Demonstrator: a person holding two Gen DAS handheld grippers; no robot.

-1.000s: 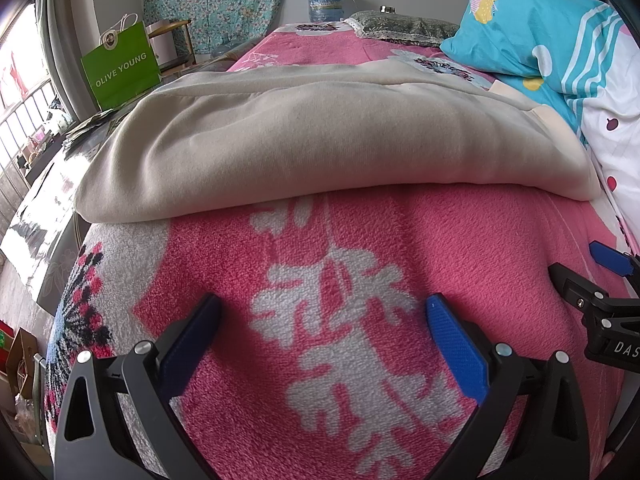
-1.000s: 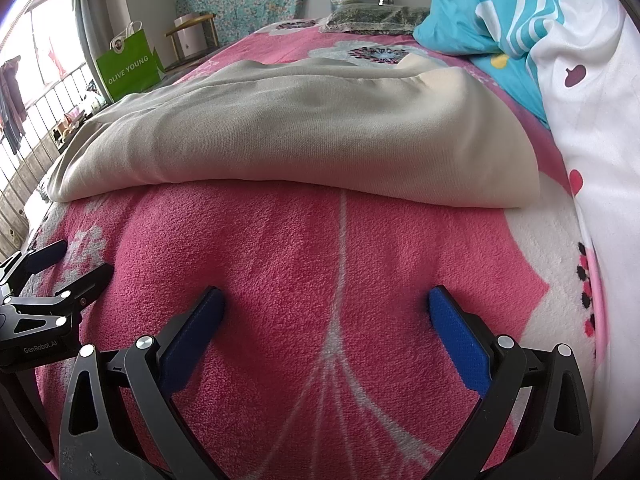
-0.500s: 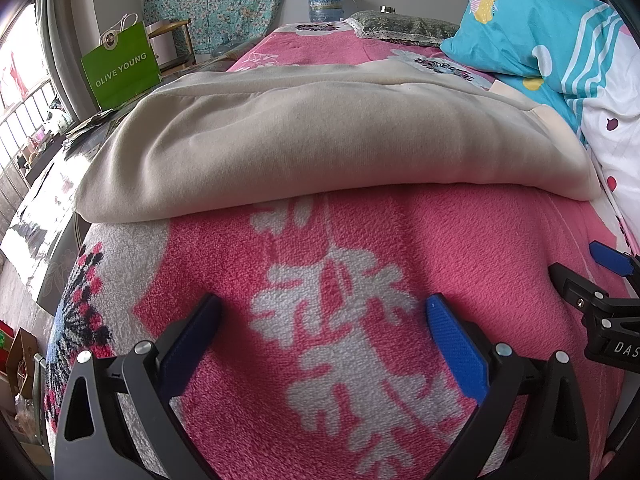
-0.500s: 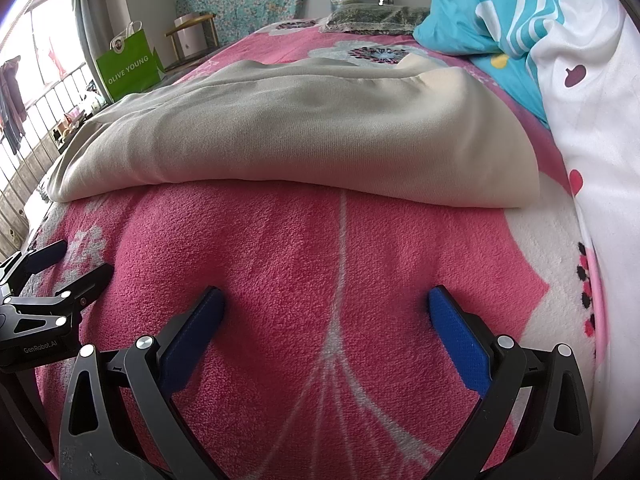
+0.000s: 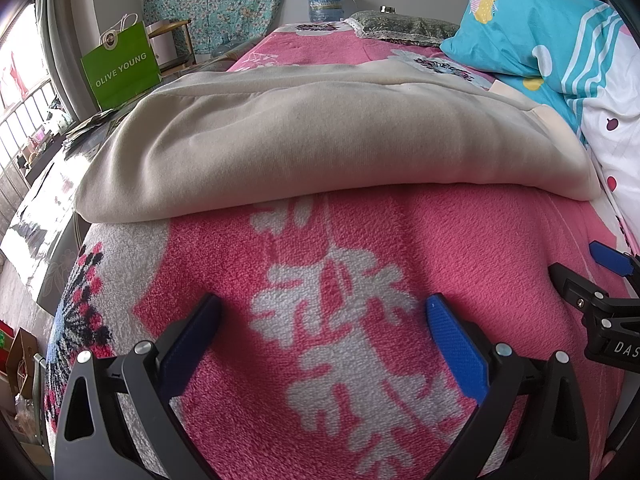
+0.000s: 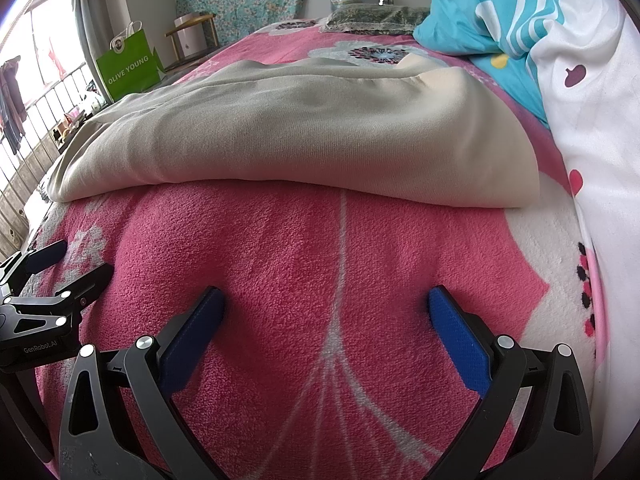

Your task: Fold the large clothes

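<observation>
A large beige garment (image 5: 320, 144) lies folded flat across the pink flowered blanket (image 5: 420, 240) on the bed; it also shows in the right wrist view (image 6: 304, 136). My left gripper (image 5: 322, 308) is open and empty, resting low over the blanket short of the garment's near edge. My right gripper (image 6: 326, 304) is open and empty, also short of that edge. Each gripper shows at the side of the other's view: the right gripper (image 5: 600, 280) and the left gripper (image 6: 60, 264).
A turquoise and white quilt (image 5: 560, 40) is piled along the right side of the bed. A dark pillow (image 5: 400, 26) lies at the head. A green paper bag (image 5: 120, 68) and a stool stand left of the bed, by the window.
</observation>
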